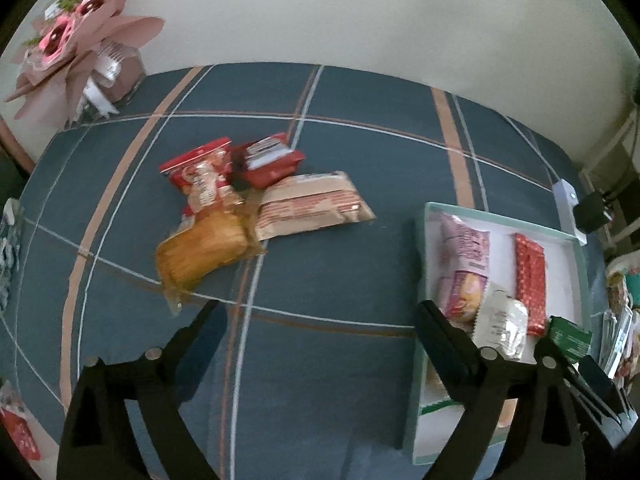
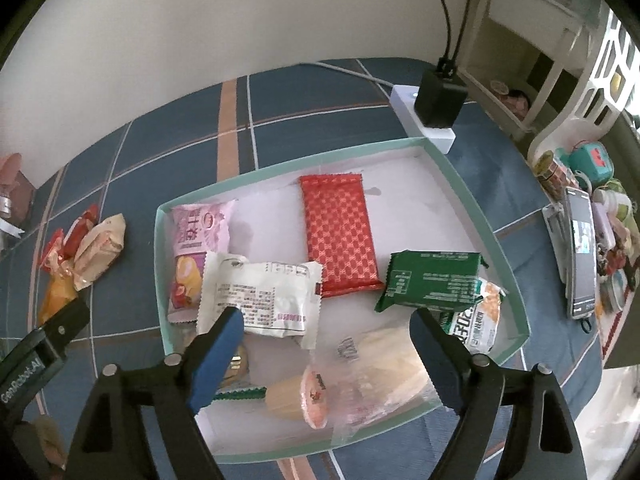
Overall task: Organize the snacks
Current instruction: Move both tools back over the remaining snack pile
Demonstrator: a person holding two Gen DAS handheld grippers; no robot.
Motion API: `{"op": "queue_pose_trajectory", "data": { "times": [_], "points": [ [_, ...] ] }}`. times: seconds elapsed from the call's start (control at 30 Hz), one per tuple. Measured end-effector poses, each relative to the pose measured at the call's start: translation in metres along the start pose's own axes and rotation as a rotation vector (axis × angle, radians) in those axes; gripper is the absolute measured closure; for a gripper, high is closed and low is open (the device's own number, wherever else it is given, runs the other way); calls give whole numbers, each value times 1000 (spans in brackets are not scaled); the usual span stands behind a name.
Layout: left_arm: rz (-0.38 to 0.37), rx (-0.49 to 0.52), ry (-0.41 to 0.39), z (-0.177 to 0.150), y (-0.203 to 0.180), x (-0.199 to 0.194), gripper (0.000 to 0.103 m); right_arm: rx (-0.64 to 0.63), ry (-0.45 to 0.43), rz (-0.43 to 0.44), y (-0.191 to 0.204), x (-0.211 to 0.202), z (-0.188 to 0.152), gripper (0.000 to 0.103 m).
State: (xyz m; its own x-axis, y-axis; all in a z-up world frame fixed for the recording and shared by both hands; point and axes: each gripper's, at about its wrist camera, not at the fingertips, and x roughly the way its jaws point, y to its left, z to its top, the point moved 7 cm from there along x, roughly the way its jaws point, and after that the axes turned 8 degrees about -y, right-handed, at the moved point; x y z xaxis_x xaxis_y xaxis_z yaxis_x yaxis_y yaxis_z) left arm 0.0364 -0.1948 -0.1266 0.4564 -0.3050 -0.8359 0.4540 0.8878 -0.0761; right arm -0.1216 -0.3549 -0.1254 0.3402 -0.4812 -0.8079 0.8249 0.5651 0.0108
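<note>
A: Status on both grippers?

B: Left gripper [image 1: 318, 316] has its jaws spread wide and holds nothing. It hangs over bare tablecloth [image 1: 360, 152], between the pile and the box [image 2: 472, 196]. Right gripper [image 2: 328, 328] is also spread and empty, hanging over the near half of the box.

A: Why is the right one parked there?

B: My read: it's at the drop zone, jaws apart, so it's either just over a placed item or between trips. The left faces the loose pile, so that looks like the next pick.

A: What's left outside?

B: Four packs heaped together, touching: orange pack [image 1: 200, 252] nearest the left gripper, beige pack [image 1: 316, 204] beside it, clear-and-red bag [image 1: 200, 176] and red pack [image 1: 268, 160] behind. All well apart from the box.

A: Box contents?

B: Pink pack [image 2: 200, 240] along the left wall, white pack [image 2: 260, 296] overlapping its lower end, red bar [image 2: 340, 236] flat in the middle, green pack [image 2: 432, 280] lying partly on a yellow-and-white pack [image 2: 480, 320] at the right wall. Clear bag [image 2: 360, 380] at the near end, plus something under the left finger that I can't identify.

A: Room left?

B: The far end is bare floor. I'd judge the four fit if laid flat there.
</note>
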Motion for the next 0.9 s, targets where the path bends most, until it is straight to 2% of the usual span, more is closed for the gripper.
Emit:
{"op": "queue_pose_trajectory", "data": {
  "times": [0.03, 0.07, 0.17, 0.57, 0.9],
  "points": [
    [5, -7, 1, -1, 4, 0, 8, -5, 2, 1, 1, 1, -1, 2],
    [11, -16, 0, -1, 9, 0, 7, -12, 0, 1, 3, 1, -1, 0],
    [37, -26, -11, -2, 23, -1, 2, -27, -10, 5, 8, -1, 0, 0],
    [132, -70, -43, 4, 85, -7, 1, -87, -19, 28, 38, -5, -4, 0],
    [168, -189, -40, 8, 148, -5, 0, -165, -22, 71, 81, -9, -11, 0]
  ]
}}
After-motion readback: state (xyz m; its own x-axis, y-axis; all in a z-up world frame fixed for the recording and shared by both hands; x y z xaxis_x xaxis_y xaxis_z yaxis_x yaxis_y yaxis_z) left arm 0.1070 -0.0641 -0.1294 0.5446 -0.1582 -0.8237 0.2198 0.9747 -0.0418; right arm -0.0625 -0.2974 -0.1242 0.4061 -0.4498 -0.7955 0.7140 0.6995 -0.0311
